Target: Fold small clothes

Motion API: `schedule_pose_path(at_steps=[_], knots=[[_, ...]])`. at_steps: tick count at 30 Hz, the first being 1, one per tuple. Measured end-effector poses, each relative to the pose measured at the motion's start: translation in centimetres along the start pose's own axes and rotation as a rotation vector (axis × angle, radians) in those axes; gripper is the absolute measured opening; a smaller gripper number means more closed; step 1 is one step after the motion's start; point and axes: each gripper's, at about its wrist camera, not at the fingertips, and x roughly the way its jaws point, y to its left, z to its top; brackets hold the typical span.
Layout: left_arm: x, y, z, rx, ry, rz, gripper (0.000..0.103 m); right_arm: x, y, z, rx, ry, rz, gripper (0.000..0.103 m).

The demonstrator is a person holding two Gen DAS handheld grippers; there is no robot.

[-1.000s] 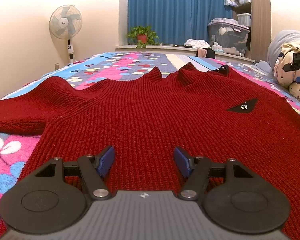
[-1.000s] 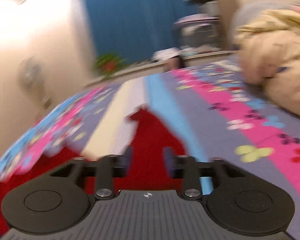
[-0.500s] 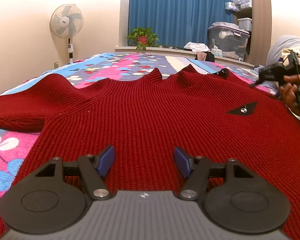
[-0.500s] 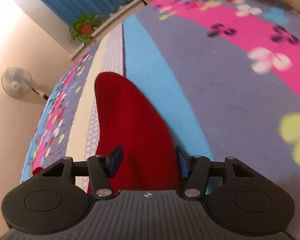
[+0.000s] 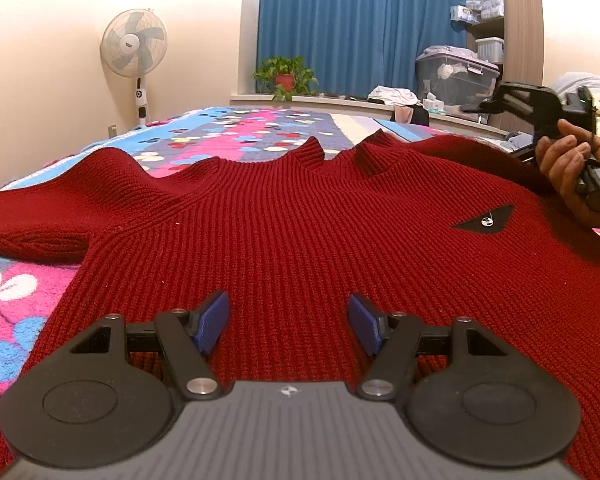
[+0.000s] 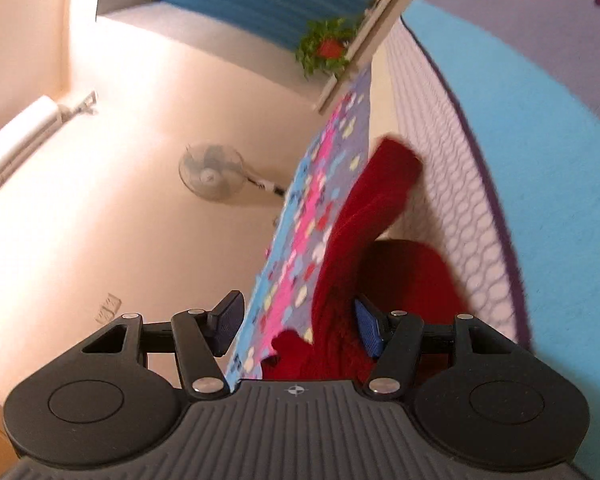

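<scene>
The red sweater (image 5: 300, 232) lies spread front-up on the flowered bedspread (image 5: 16, 312), laid flat ready for folding. The left gripper (image 5: 288, 326) hovers released over its lower body, gripping nothing. The right gripper (image 6: 296, 326), rolled sideways by a hand (image 5: 572, 168), has its jaws apart around the sleeve (image 6: 364, 224), apparently to fold it inward.

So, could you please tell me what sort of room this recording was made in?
Most likely a home bedroom: the red knit sweater lies on a bed with a floral blanket, with a standing fan, blue curtains and cluttered storage shelves behind.
</scene>
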Motion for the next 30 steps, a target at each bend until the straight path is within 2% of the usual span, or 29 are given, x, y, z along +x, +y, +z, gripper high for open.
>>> schedule_pose_path(at_steps=[3,6,8,10,12,14,16,18,19,21,23,25,26,28,30], knots=[[0.0,0.0,0.0,0.001,0.0,0.001,0.071,1.5,0.9,0.1,-0.017,0.04,-0.053,0.062],[0.0,0.0,0.0,0.001,0.0,0.001,0.071,3.7,2.0,0.1,-0.075,0.079,-0.182,0.062],[0.0,0.0,0.0,0.0,-0.001,0.0,0.071,5.5,2.9,0.3,-0.121,0.102,-0.291,0.057],[0.1,0.0,0.0,0.0,-0.001,0.0,0.071,6.4,2.8,0.3,-0.145,0.092,-0.354,0.053],[0.1,0.0,0.0,0.0,-0.001,0.0,0.071,7.3,3.2,0.5,-0.141,0.086,-0.384,0.037],[0.1,0.0,0.1,0.0,-0.001,0.0,0.071,8.3,3.8,0.9,-0.176,0.09,-0.408,0.014],[0.0,0.0,0.0,0.0,-0.001,0.001,0.071,8.0,5.1,1.5,-0.247,0.083,-0.435,0.012],[0.0,0.0,0.1,0.0,0.0,0.001,0.071,5.8,6.5,3.1,-0.274,-0.01,-0.443,0.011],[0.0,-0.1,0.1,0.001,0.0,0.002,0.071,3.8,7.0,4.2,-0.262,-0.099,-0.449,0.011],[0.0,-0.2,0.1,0.002,0.0,0.004,0.071,-2.3,7.6,5.7,-0.232,-0.366,-0.52,0.011],[0.0,-0.3,0.1,0.005,0.0,0.006,0.071,-9.7,7.3,5.2,-0.199,-0.654,-0.638,0.011],[-0.1,-0.3,0.1,0.006,-0.001,0.007,0.071,-15.7,5.2,3.5,-0.15,-0.84,-0.844,0.011],[-0.1,-0.3,0.1,0.006,-0.001,0.007,0.071,-18.1,3.2,2.9,-0.087,-0.861,-0.906,0.012],[-0.1,-0.3,0.1,0.006,-0.001,0.007,0.071,-21.5,-1.4,2.0,0.064,-0.799,-0.949,0.014],[-0.1,-0.3,0.1,0.009,0.0,0.009,0.071,-24.7,-5.4,0.8,0.208,-0.758,-0.935,0.015]])
